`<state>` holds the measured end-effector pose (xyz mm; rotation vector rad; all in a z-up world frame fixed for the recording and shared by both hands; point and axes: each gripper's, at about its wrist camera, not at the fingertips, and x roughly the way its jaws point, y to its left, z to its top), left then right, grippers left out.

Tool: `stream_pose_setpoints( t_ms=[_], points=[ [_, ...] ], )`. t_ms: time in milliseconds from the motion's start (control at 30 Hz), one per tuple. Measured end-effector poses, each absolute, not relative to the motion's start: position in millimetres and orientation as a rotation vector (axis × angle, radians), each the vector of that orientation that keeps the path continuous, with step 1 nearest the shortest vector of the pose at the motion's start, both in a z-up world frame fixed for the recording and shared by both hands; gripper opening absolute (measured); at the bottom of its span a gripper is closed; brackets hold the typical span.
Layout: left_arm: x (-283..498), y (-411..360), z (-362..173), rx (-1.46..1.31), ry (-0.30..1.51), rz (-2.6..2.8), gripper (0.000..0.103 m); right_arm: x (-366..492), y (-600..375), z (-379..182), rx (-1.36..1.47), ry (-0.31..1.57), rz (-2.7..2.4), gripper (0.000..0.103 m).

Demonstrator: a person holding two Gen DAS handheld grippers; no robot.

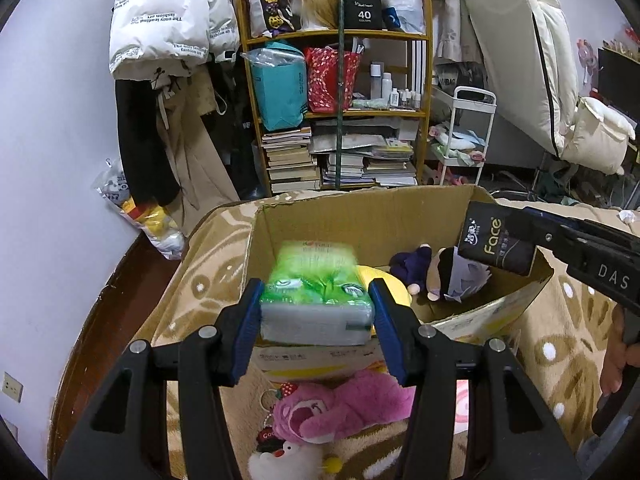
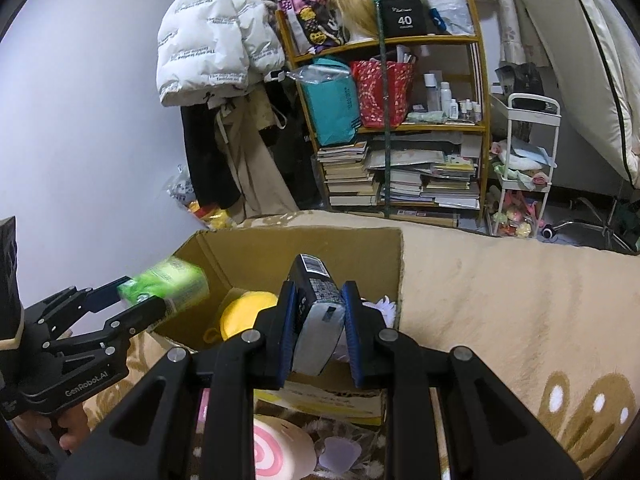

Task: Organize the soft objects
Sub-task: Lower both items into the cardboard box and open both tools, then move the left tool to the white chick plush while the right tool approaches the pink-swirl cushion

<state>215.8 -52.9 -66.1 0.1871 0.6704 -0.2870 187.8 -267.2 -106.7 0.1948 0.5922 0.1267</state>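
1. Already in the box (image 1: 360,224): a yellow plush (image 2: 246,314) and a purple-haired doll (image 1: 448,276), with a dark purple plush (image 1: 412,266) beside it.
2. The left tongs (image 1: 316,312) pinch a green tissue pack (image 1: 316,296) across its width and hold it above the box's near-left part, not yet set down.
3. The right tongs (image 2: 318,320) pinch a black tissue pack (image 2: 316,300) on edge, above the box's near-right side. In the left view that pack (image 1: 496,240) hangs over the box's right wall.
4. Left outside, on the patterned blanket (image 1: 568,320) in front of the box: a pink bear (image 1: 340,408), a white chick toy (image 1: 280,460) and a pink-swirl plush (image 2: 272,448). A pale purple item lies near the swirl plush; I cannot tell what it is.
5. Judgement: the task looks about midway. Both packs are close to being dropped in, and at least three toys remain to be gathered afterwards.
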Motion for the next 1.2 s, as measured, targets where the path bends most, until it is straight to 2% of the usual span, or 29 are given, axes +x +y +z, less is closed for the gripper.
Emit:
stream_pose_setpoints(
  t_ms=[200,633,700,767,1033,1200],
  points=[
    [214,-54,-69,0.191,0.681,-0.276,0.054,192,-268,-115,0.206,0.638,0.146,0.026],
    [199,-38,-55,0.188,0.687,-0.209,0.072,174,-266,-100,0.217,0.624,0.146,0.027],
    [195,-34,-53,0.183,0.688,-0.200,0.076,171,-267,-98,0.223,0.631,0.147,0.033],
    [191,-31,-51,0.178,0.693,-0.195,0.078,164,-269,-97,0.235,0.631,0.144,0.044],
    [169,-20,-46,0.179,0.709,-0.170,0.094,142,-274,-89,0.269,0.635,0.123,0.068],
    [156,-13,-48,0.185,0.731,-0.150,0.095,128,-270,-88,0.272,0.648,0.121,0.081]
  ],
)
